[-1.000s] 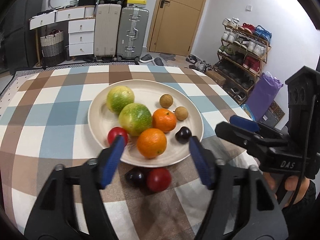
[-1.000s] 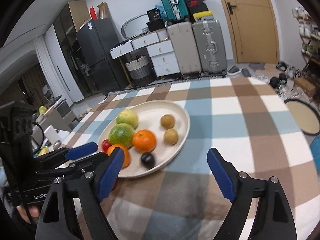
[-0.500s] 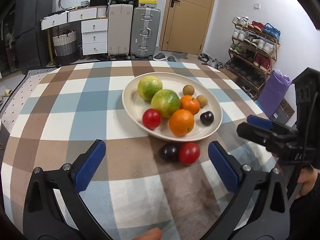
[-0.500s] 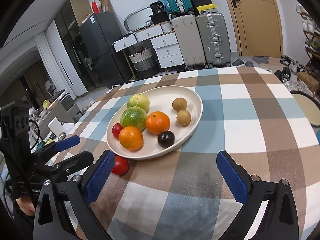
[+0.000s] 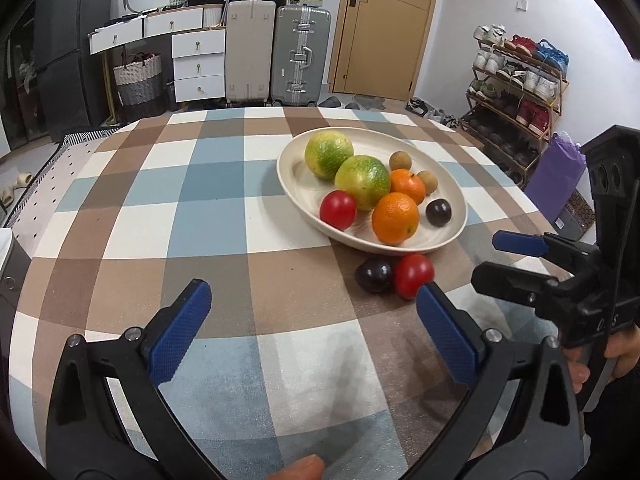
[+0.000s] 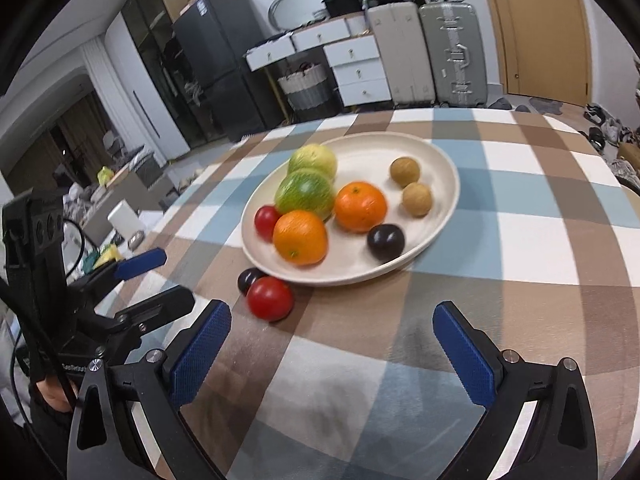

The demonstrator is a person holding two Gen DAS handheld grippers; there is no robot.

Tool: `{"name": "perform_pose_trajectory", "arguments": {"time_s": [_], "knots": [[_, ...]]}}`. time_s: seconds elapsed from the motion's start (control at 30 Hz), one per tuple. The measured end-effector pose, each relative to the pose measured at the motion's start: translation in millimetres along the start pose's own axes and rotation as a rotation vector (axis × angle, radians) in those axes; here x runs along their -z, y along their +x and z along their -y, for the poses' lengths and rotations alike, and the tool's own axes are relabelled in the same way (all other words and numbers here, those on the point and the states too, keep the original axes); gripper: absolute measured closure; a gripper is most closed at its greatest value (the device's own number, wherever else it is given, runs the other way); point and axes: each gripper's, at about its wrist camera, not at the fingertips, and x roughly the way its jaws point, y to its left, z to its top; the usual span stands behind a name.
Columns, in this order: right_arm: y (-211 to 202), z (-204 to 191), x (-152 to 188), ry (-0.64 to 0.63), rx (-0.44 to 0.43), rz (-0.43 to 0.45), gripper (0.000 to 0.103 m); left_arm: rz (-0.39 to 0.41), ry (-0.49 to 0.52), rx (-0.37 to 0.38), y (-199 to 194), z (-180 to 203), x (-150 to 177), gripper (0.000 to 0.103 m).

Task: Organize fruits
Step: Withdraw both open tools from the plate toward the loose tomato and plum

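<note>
A cream plate (image 5: pixel 296 184) (image 6: pixel 436 160) on the checked tablecloth holds two green citrus, two oranges, two small brown fruits, a red tomato and a dark plum. Beside its near rim on the cloth lie a loose red tomato (image 5: pixel 414 275) (image 6: pixel 269 298) and a loose dark plum (image 5: pixel 374 275) (image 6: pixel 249 278), touching each other. My left gripper (image 5: pixel 312 334) is open and empty, short of the loose fruits. My right gripper (image 6: pixel 332 350) is open and empty, just right of the loose tomato. Each gripper shows in the other's view, the right one (image 5: pixel 516 256) and the left one (image 6: pixel 148 276).
The checked tablecloth (image 5: pixel 208 208) covers the whole table. Behind it stand suitcases (image 5: pixel 300 56), white drawers (image 5: pixel 198 64), a basket and a door. A shoe rack (image 5: pixel 516 92) is at the right; a dark fridge (image 6: pixel 208 76) at the left.
Both grippers have pulled back from the plate and opened wider. The left one, which reached over the plate's near rim, now sits back left of the loose tomato and plum.
</note>
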Motion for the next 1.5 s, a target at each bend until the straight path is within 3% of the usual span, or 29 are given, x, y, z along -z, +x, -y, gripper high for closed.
{"name": "perform_pose_trajectory", "arguments": {"time_s": [0.4,0.5,0.73,0.97,1.27,1.5], "knots": [[26.7,-23.3,-0.1,-0.087,0.013,-0.077,0.006,-0.011,-0.078,-0.009,6.8,-17.8,-1.9,0.001],[29.5,-27.1,-1.3,-0.108,0.019,-0.080,0.015,0.001,-0.100,-0.019,5.8,-23.1,-2.6,0.001],[36.9,-35.7,0.1,-0.150,0.016,-0.098,0.022,0.000,-0.137,-0.028,6.8,-31.1,-3.2,0.001],[38.5,-38.3,-1.4,-0.151,-0.009,-0.095,0.028,-0.004,-0.133,-0.026,7.5,-29.2,-2.5,0.001],[44.0,-44.0,-1.9,-0.166,-0.027,-0.109,0.044,-0.005,-0.132,-0.024,8.8,-27.4,-2.0,0.001],[44.6,-41.4,-4.4,-0.144,-0.054,-0.102,0.049,-0.008,-0.120,-0.022,10.2,-24.3,-1.2,0.001]]}}
